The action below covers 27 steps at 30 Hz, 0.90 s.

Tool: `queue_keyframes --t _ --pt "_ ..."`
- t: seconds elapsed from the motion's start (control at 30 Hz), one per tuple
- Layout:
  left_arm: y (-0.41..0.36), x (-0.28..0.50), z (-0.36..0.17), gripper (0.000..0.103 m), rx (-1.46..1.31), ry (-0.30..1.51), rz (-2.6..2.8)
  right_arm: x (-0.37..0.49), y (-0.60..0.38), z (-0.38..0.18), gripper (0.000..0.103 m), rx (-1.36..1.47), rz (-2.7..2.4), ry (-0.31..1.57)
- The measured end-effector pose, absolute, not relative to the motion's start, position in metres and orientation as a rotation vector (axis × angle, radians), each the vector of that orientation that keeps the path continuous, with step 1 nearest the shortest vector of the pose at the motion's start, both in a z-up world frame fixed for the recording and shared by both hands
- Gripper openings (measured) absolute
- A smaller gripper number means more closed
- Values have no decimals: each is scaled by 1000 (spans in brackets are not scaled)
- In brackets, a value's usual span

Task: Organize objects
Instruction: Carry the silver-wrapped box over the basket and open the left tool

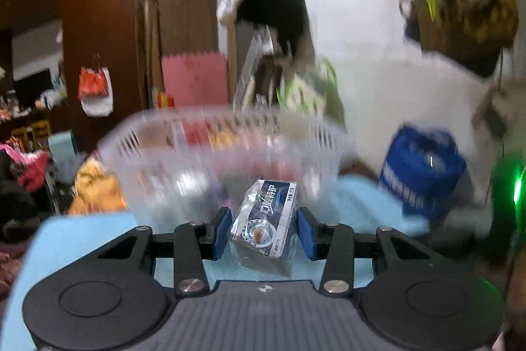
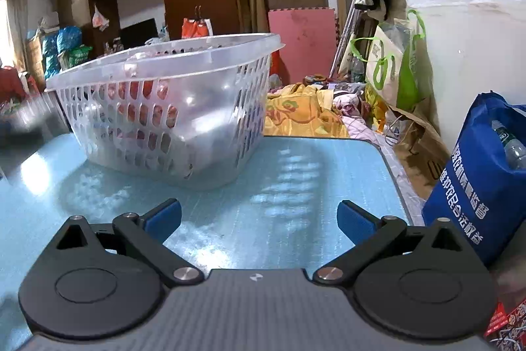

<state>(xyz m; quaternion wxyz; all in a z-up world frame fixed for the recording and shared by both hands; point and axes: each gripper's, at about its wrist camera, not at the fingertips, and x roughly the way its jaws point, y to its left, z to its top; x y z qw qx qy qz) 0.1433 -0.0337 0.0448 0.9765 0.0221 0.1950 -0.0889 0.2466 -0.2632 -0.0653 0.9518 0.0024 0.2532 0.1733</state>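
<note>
Your left gripper (image 1: pixel 263 231) pinches a small wrapped box (image 1: pixel 265 227) between its blue pads, held above the blue table (image 1: pixel 358 203) just before the clear basket (image 1: pixel 217 153). Your right gripper (image 2: pixel 259 219) is spread wide with nothing between its pads, over the table near the basket and beside a blue bag (image 2: pixel 476 183).

The clear basket (image 1: pixel 217 153) ahead of the left hand-held gripper (image 1: pixel 263 229) is blurry, so the things inside cannot be told.
</note>
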Motion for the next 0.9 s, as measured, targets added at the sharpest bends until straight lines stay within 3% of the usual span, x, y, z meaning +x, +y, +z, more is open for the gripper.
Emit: queue_keyframes --t 0.2,0.37,0.53,0.67,0.7,0.77,0.9 --pt "-29 198 109 48 6 366 -55 245 -262 -64 103 0 352 510" --pt "-24 256 107 48 37 458 50 230 -264 -56 102 8 358 398" --pt "-5 267 99 48 -10 477 59 213 -251 25 103 69 509 224" --pt "1 271 102 49 -27 484 64 252 -203 74 103 -88 470 257" --pt "3 270 102 50 -30 480 62 265 -196 77 103 -98 474 283" --pt "7 275 101 80 -47 489 56 289 -185 79 103 -114 460 328" --pt "8 284 97 84 -36 518 71 316 -180 70 103 -104 450 377"
